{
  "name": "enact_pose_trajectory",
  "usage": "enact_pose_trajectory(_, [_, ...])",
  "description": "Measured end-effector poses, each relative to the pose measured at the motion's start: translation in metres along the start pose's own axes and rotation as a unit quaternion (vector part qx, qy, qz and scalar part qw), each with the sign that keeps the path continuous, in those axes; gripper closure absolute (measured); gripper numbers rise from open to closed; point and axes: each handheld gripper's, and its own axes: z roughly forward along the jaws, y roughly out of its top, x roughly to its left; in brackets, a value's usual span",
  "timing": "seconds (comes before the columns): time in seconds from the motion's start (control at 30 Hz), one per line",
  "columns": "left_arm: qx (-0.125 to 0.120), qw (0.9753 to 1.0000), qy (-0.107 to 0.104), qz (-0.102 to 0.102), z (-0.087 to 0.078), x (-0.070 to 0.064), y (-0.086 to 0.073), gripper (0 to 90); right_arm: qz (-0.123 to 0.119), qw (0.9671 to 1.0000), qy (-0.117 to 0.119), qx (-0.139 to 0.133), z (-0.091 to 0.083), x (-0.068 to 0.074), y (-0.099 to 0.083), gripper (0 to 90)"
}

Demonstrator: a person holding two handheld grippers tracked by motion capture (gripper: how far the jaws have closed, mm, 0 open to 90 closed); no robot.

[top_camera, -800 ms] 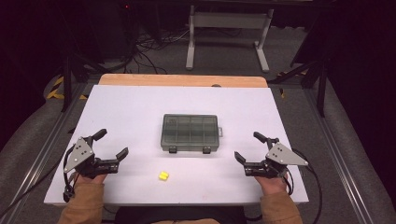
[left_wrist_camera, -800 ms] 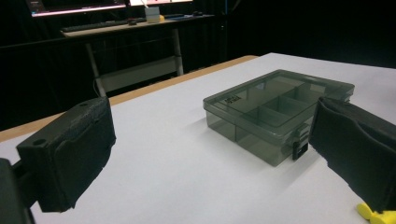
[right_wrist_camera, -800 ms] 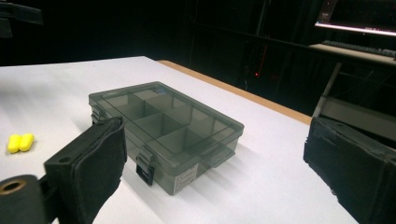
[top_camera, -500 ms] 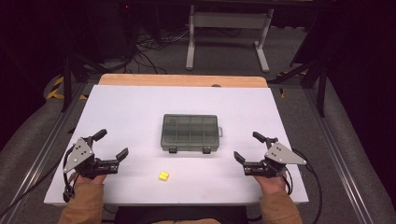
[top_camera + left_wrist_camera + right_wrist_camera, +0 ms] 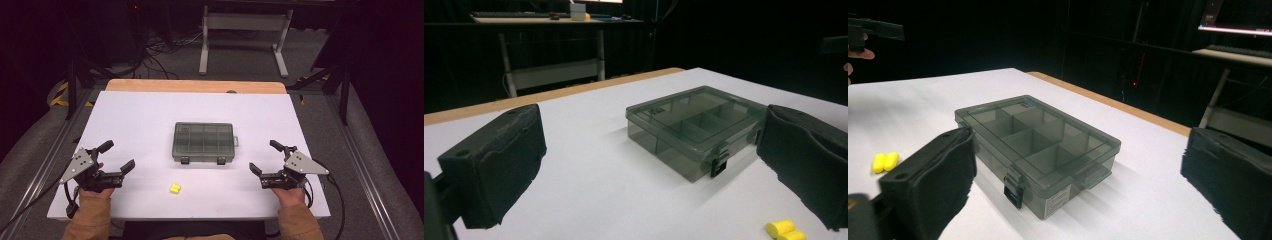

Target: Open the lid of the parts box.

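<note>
Left gripper (image 5: pixel 119 156), near table edge: jaws wide apart, holding nothing; right gripper (image 5: pixel 266 156): likewise spread and unloaded; small yellow foam earplug pair (image 5: pixel 174 188) on white tabletop (image 5: pixel 140 120) between them; beyond, closed smoky translucent plastic compartment box (image 5: pixel 204 142), mid-table

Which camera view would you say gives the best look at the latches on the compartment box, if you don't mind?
The right gripper view: the compartment box sits close, a black latch facing the camera, lid down. The left gripper view shows one latch side-on. The high view shows both as tiny dark tabs on the near edge.
</note>
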Motion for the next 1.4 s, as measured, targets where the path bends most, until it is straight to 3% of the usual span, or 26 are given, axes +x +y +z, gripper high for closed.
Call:
enact_pose_trajectory(0.07, [0.009,0.9999,0.000,0.010,0.001,-0.001,0.000,1.7,0.013,0.9999,0.003,-0.002,0.000,-0.001,0.000,0.0])
enact_pose_trajectory(0.2, [0.011,0.9999,0.000,0.011,0.002,-0.002,0.002,2.7,0.010,0.9999,0.007,-0.003,0.002,-0.001,0.001,0.0])
enact_pose_trajectory(0.3, [0.020,0.9996,-0.001,0.018,0.008,-0.004,0.003,2.8,0.011,0.9998,0.014,0.009,0.005,-0.003,0.004,5.2])
enact_pose_trajectory(0.63, [0.036,0.9993,-0.003,0.010,0.018,-0.004,0.006,3.2,0.000,0.9988,0.030,0.039,0.018,-0.001,0.010,13.3])
enact_pose_trajectory(0.83, [0.062,0.9976,-0.026,0.019,0.033,-0.003,0.016,2.7,-0.013,0.9974,0.038,0.061,0.028,-0.001,0.020,16.2])
enact_pose_trajectory(1.0, [0.093,0.9942,-0.043,0.034,0.054,-0.003,0.028,2.6,-0.001,0.9968,0.035,0.072,0.039,-0.007,0.022,16.5])
enact_pose_trajectory(1.17, [0.101,0.9929,-0.051,0.037,0.066,-0.003,0.029,2.7,0.009,0.9960,0.044,0.077,0.051,-0.013,0.025,16.0])
enact_pose_trajectory(1.33, [0.099,0.9933,-0.058,0.019,0.072,0.002,0.030,4.0,0.004,0.9949,0.051,0.086,0.059,-0.014,0.026,16.0])
enact_pose_trajectory(1.4, [0.107,0.9919,-0.066,0.018,0.077,0.004,0.031,4.8,0.004,0.9947,0.052,0.088,0.061,-0.013,0.026,16.0])
